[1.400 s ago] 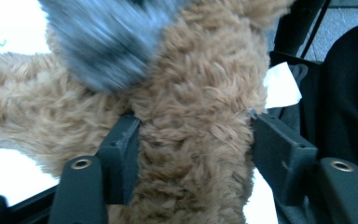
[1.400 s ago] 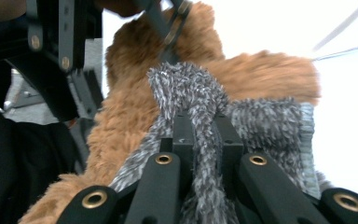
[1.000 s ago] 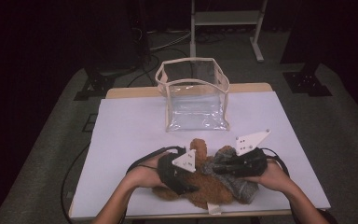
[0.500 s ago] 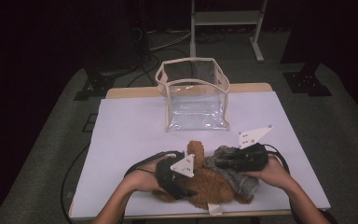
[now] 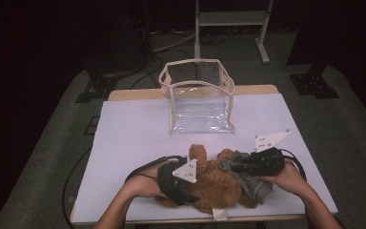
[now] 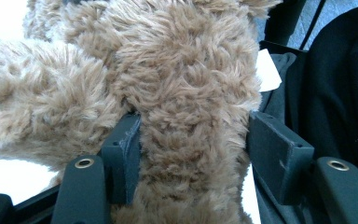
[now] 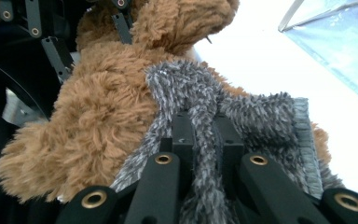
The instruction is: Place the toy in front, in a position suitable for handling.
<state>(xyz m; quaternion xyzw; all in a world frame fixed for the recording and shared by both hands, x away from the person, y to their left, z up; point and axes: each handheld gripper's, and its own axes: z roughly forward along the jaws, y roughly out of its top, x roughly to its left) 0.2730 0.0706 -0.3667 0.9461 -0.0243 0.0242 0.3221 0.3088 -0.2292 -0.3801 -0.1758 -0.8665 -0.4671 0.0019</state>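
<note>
A brown plush bear [image 5: 214,183] lies on the white table [image 5: 133,129] near its front edge. Draped over the bear's right side is a grey fuzzy cloth [image 5: 252,183]. My left gripper [image 5: 190,183] is at the bear's left side. In the left gripper view its jaws press on both sides of a thick plush limb [image 6: 191,116], so the left gripper [image 6: 193,144] is shut on it. My right gripper [image 5: 232,168] reaches in from the right. Its jaws pinch a fold of the grey cloth [image 7: 242,112], and the right gripper [image 7: 200,135] is shut on it.
A clear plastic bag [image 5: 200,98] with beige trim stands open and upright at the back middle of the table. A white tag [image 5: 219,213] sticks out from the bear at the front edge. Dark floor and stand legs surround the table.
The right gripper has shifted slightly to the right with the grey cloth in it. The left gripper has sunk a little toward the front edge, holding the bear.
</note>
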